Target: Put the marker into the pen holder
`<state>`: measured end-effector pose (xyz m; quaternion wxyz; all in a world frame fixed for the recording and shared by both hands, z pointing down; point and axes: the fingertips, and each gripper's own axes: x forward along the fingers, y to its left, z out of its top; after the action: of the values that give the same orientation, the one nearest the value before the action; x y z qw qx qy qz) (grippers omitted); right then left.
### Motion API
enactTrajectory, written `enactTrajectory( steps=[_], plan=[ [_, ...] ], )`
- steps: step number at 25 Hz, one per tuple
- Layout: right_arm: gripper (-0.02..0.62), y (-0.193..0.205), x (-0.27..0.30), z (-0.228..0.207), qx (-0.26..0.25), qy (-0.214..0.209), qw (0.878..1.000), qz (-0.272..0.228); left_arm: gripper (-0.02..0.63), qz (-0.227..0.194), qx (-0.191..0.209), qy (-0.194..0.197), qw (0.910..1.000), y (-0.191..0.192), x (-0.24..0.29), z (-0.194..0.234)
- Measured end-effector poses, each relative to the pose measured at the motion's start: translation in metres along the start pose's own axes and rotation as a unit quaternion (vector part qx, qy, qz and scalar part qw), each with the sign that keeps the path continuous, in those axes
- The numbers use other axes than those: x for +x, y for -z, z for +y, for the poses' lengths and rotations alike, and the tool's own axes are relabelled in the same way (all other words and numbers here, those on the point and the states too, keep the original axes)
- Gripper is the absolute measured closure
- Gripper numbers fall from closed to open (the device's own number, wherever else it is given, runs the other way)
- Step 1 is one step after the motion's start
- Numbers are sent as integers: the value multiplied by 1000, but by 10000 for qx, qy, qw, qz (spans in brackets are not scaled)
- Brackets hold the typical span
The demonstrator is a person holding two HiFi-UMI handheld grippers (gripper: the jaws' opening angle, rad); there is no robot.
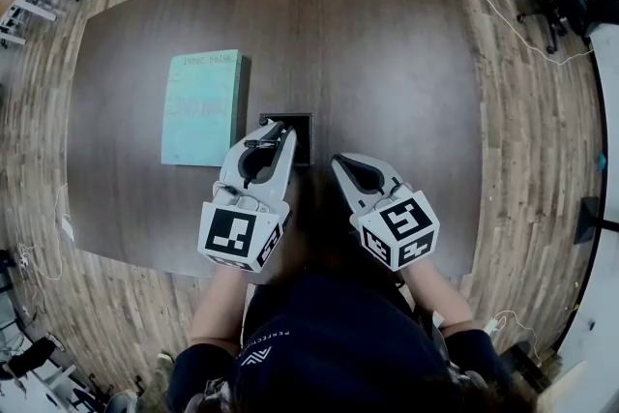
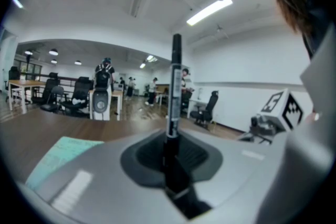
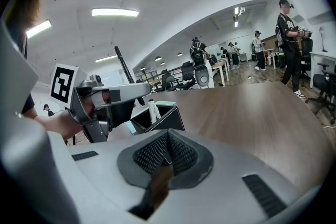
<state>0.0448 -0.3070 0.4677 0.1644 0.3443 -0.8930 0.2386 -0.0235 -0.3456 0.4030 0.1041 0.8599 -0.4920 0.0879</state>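
Observation:
A black marker stands upright between the jaws of my left gripper, which is shut on its lower part. In the head view my left gripper holds the marker over the near left corner of the black square pen holder. The right gripper view shows the pen holder open at the top with a white pen in it, and the held marker tilted above its left side. My right gripper is shut and empty, just right of the holder.
A teal book lies flat on the dark brown table, left of the holder. Office chairs, desks and people stand on the wooden floor beyond the table. A white cable runs along the floor at the right.

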Motion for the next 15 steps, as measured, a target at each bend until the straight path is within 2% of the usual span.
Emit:
enactTrajectory(
  steps=[15],
  plan=[
    [594, 1, -2, 5, -9, -3, 10000, -8, 554, 92, 54, -2, 9999, 1, -4, 0]
  ],
)
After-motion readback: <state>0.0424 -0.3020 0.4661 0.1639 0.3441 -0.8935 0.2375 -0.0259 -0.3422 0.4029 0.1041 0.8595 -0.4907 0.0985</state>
